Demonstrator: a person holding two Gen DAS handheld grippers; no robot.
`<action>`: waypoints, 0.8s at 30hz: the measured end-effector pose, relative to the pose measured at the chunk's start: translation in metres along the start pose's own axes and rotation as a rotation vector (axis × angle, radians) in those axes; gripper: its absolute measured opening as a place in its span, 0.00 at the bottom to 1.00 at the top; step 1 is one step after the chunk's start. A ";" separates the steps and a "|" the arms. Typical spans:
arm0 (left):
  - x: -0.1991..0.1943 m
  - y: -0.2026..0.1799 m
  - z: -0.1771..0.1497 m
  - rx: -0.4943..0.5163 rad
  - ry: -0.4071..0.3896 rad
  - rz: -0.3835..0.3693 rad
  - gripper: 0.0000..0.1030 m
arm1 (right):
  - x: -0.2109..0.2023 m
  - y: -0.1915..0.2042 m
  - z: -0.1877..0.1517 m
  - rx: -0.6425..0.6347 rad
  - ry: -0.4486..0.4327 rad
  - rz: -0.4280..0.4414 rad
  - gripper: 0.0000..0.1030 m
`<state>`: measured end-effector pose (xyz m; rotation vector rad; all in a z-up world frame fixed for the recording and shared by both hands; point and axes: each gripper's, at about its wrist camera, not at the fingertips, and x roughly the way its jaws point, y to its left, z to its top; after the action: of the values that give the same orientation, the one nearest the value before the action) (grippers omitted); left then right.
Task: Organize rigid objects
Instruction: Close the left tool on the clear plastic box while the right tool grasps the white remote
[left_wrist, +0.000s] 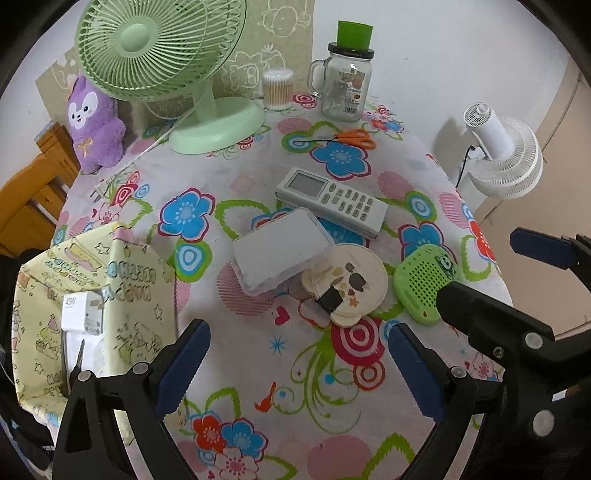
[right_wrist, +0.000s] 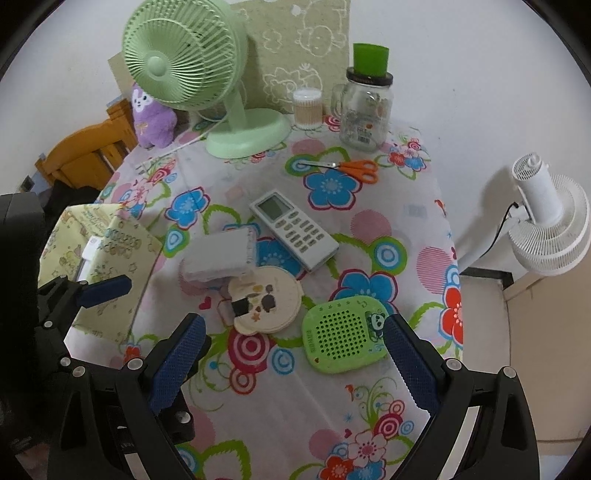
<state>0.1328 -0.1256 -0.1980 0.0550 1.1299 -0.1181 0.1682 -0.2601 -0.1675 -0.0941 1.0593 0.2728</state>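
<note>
The long white remote control (left_wrist: 331, 200) lies flat in the middle of the desk (left_wrist: 258, 369), its screen end pointing toward the green fan (left_wrist: 162, 48). The left tongs (left_wrist: 295, 365) and right tongs (right_wrist: 291, 363) hang wide open and hold nothing. A flowery cloth covers the desk.

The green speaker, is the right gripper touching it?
Cannot tell. In the right wrist view the right gripper is open, and one fingertip overlaps the green speaker's edge, but neither view shows contact or a gap plainly.
</note>
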 end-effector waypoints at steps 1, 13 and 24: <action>0.002 0.001 0.002 -0.006 0.001 -0.003 0.95 | 0.005 -0.002 0.002 0.003 0.008 0.002 0.95; 0.033 0.002 0.024 0.044 0.007 0.029 0.95 | 0.037 -0.018 0.017 0.010 0.033 0.013 0.95; 0.063 0.003 0.035 0.076 0.035 0.042 0.95 | 0.061 -0.028 0.022 0.002 0.051 0.001 0.95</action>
<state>0.1916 -0.1304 -0.2400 0.1490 1.1584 -0.1226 0.2225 -0.2713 -0.2109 -0.0993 1.1104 0.2719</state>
